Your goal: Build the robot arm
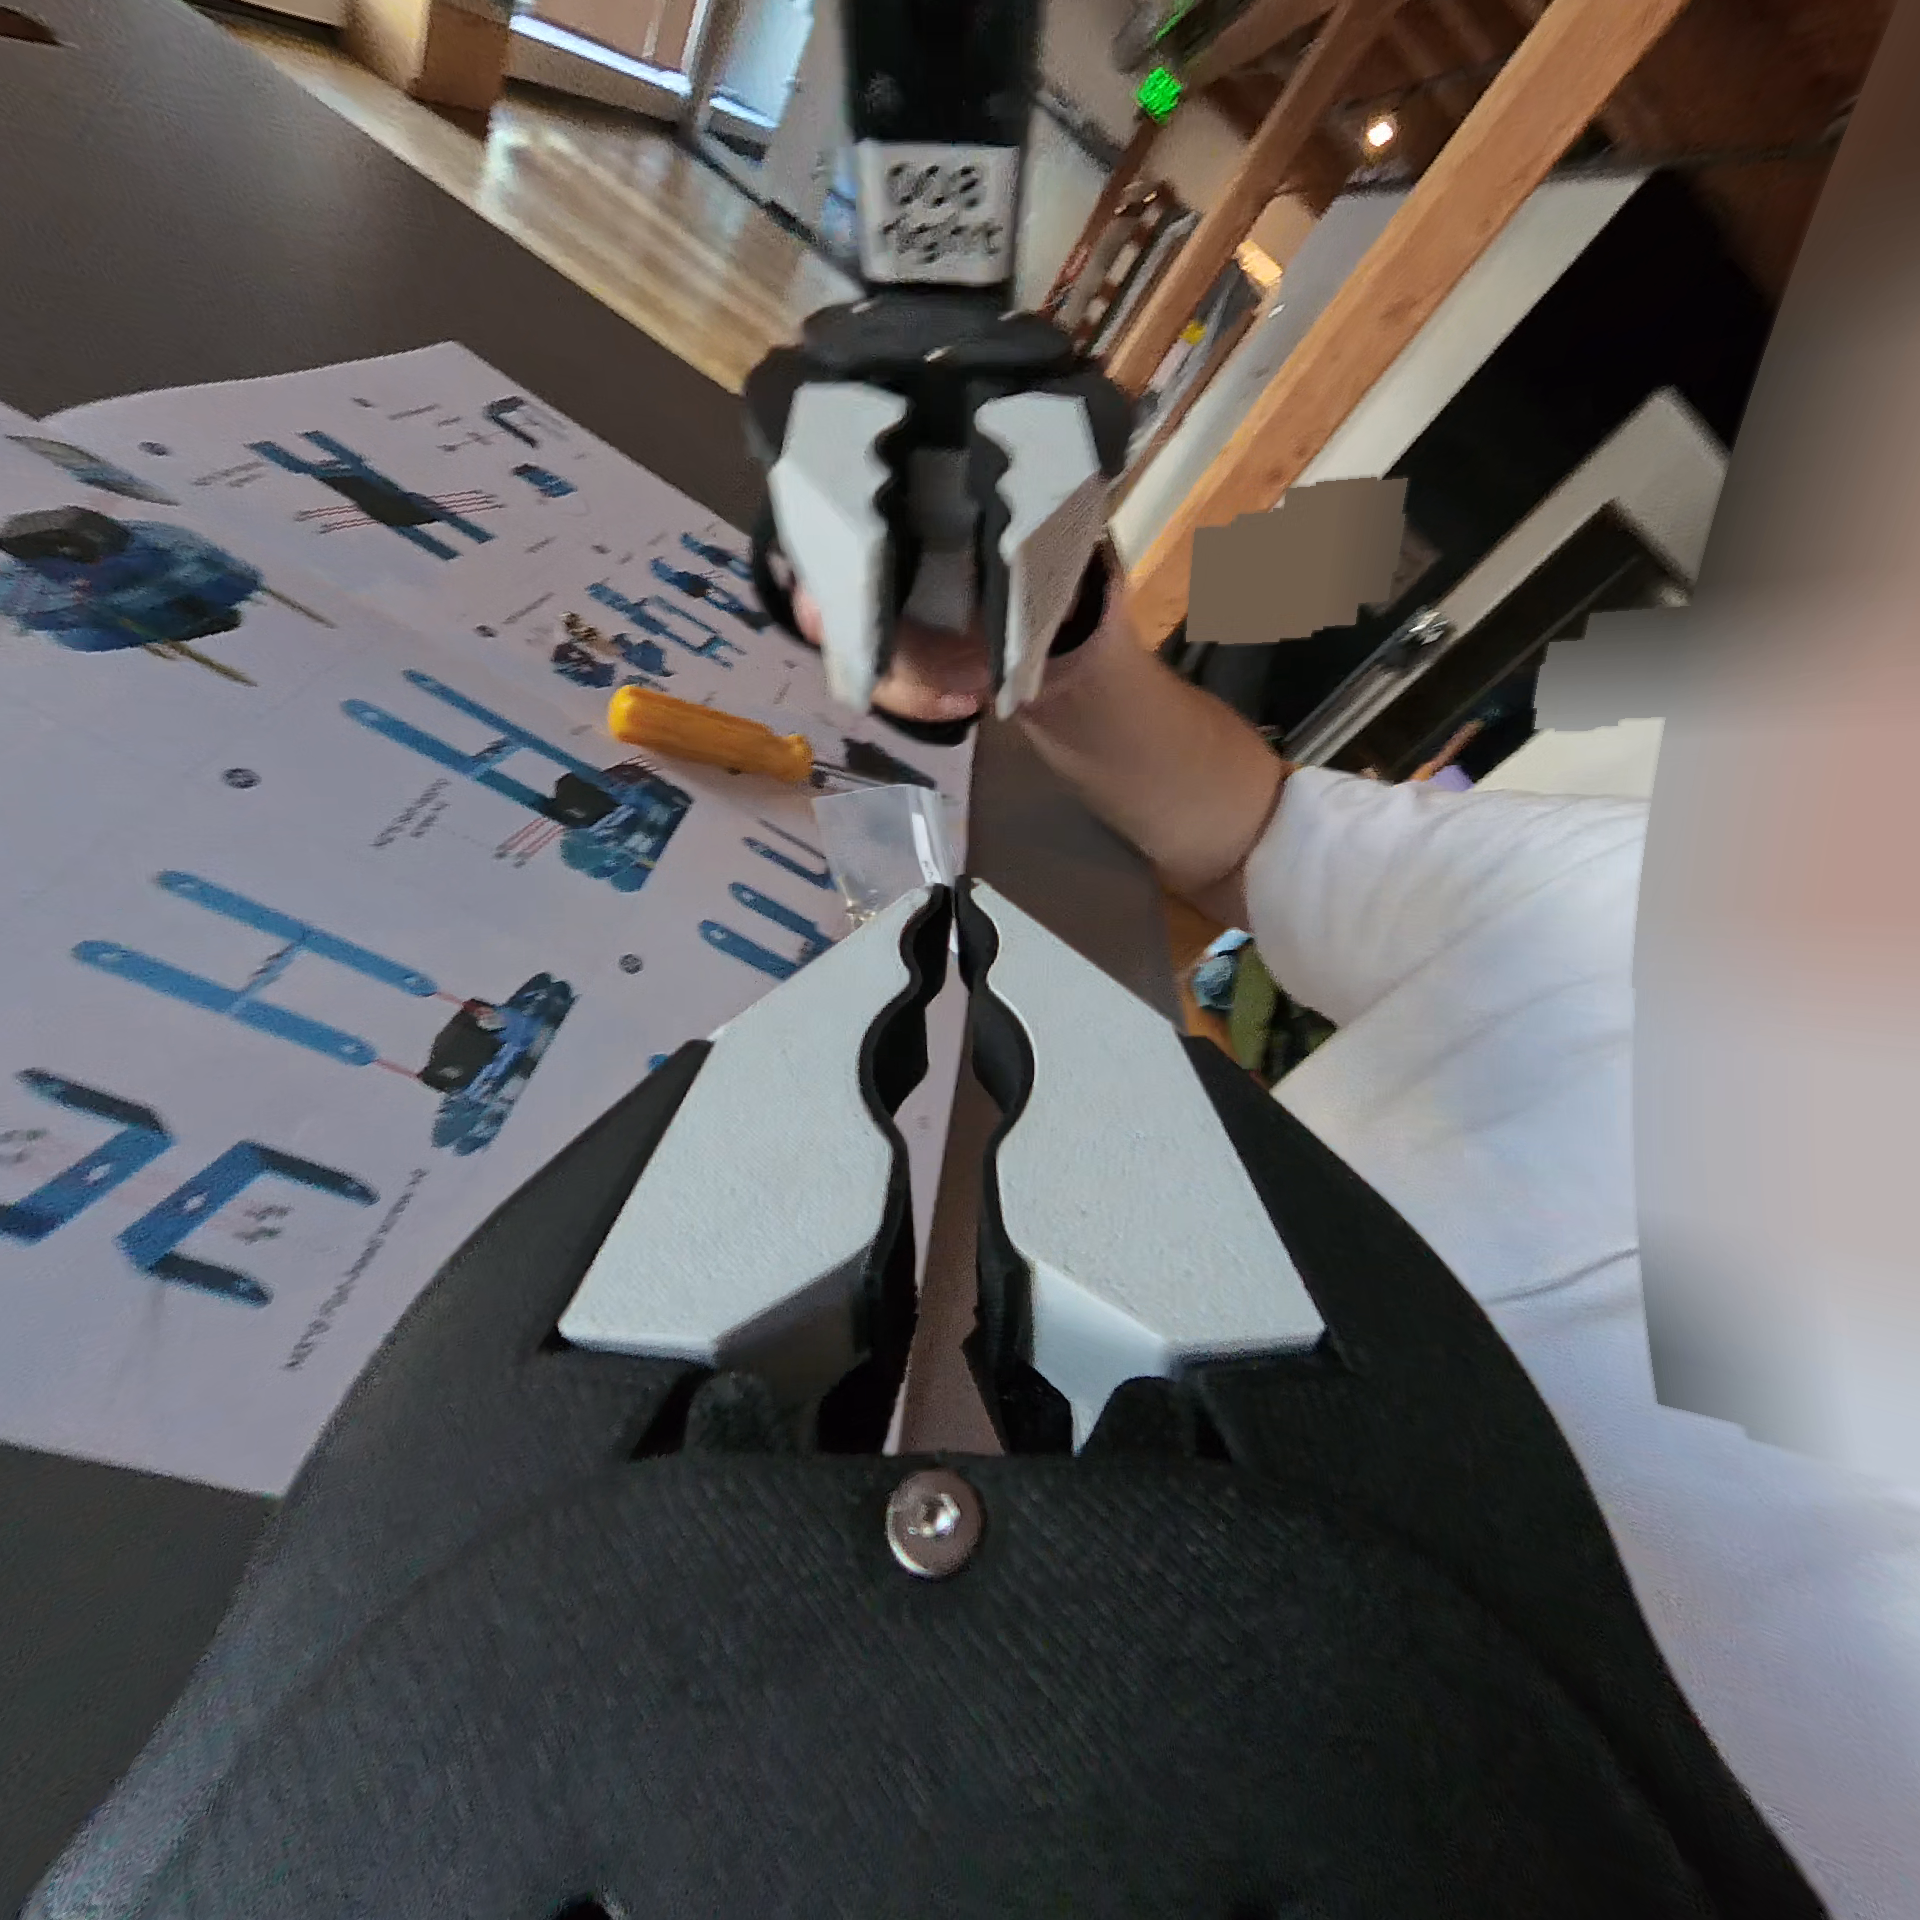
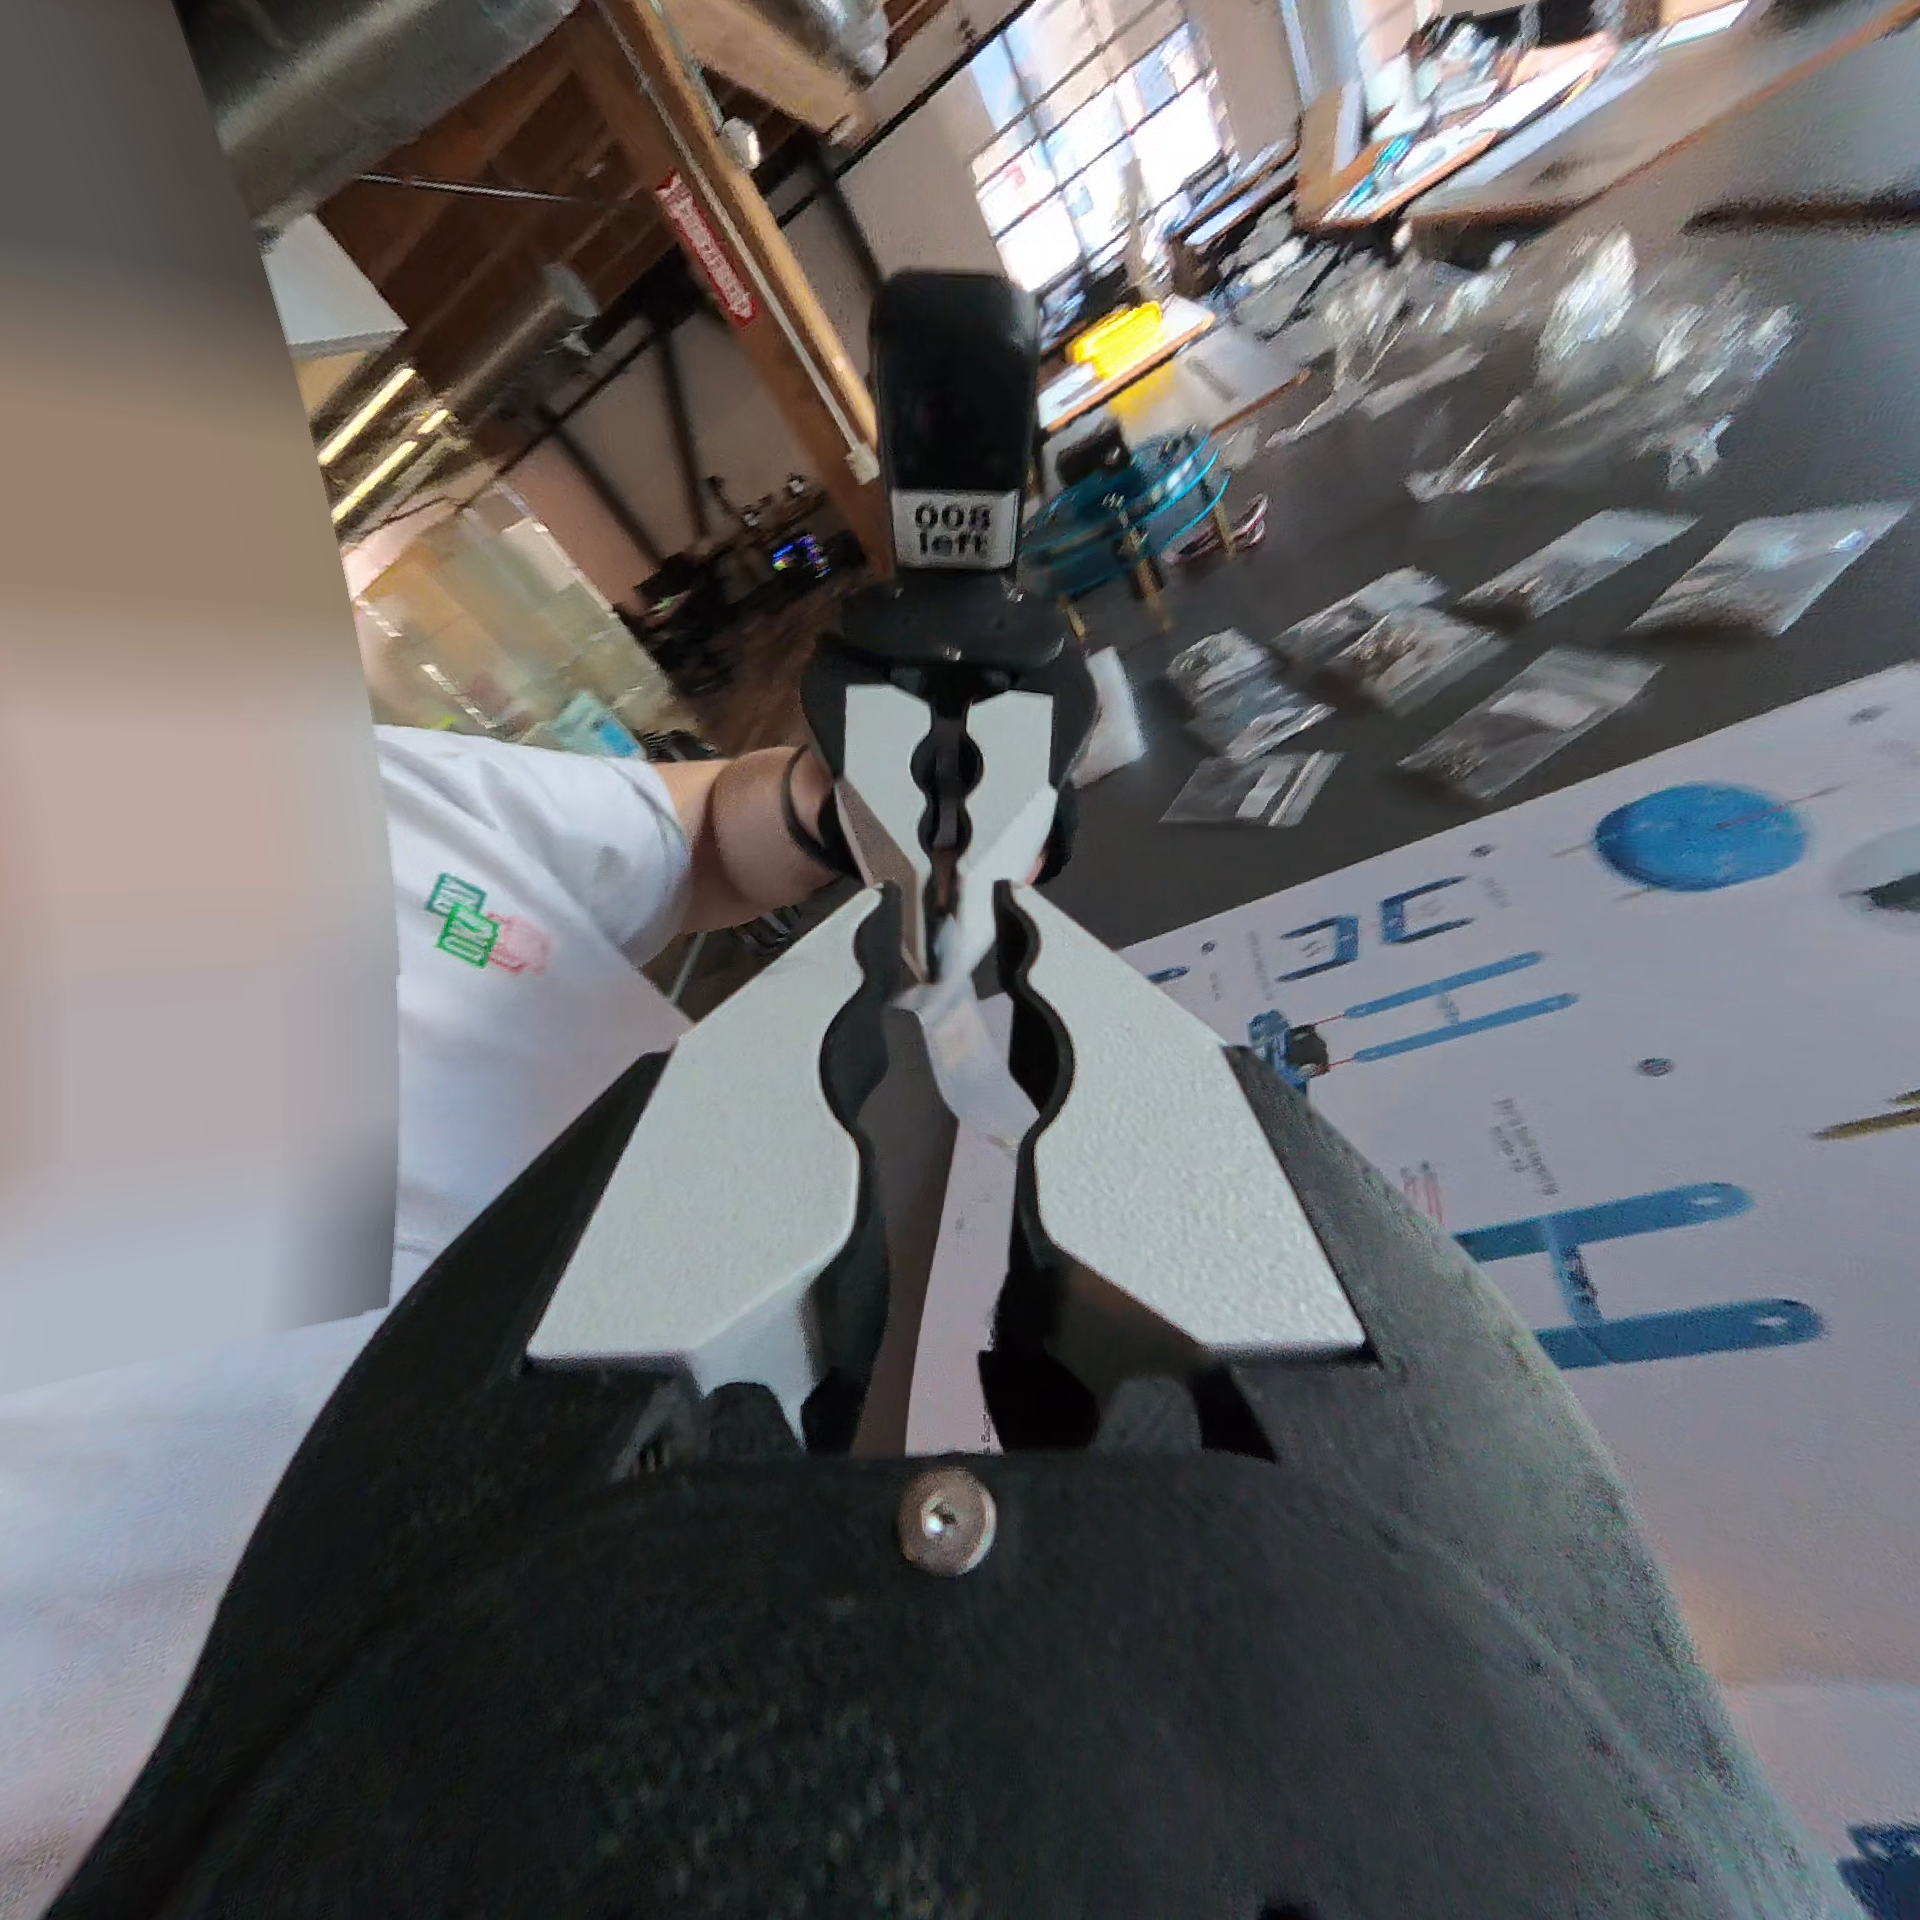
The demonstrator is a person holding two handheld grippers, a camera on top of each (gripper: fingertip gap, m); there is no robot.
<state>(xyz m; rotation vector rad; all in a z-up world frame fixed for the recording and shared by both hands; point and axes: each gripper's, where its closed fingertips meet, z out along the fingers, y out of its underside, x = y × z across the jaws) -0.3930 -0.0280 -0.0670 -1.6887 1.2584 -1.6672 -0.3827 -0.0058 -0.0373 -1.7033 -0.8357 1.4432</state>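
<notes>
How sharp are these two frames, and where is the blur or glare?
Left wrist view: own left gripper sharp; right gripper, instruction sheet and yellow screwdriver softly blurred; wooden floor glares. Right wrist view: right gripper sharp; plastic bags streaked by motion; windows blown out. Both fisheye-bent.

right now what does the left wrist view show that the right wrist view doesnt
Only the left wrist view: an orange-handled screwdriver lying on the printed sheet, with the left gripper shut on a small clear bag.

Only the right wrist view: rows of clear parts bags on the dark table and a blue round frame farther back.

Both: the white instruction sheet with blue part drawings, the person's white sleeve, the small bag, and the right gripper, open.
</notes>
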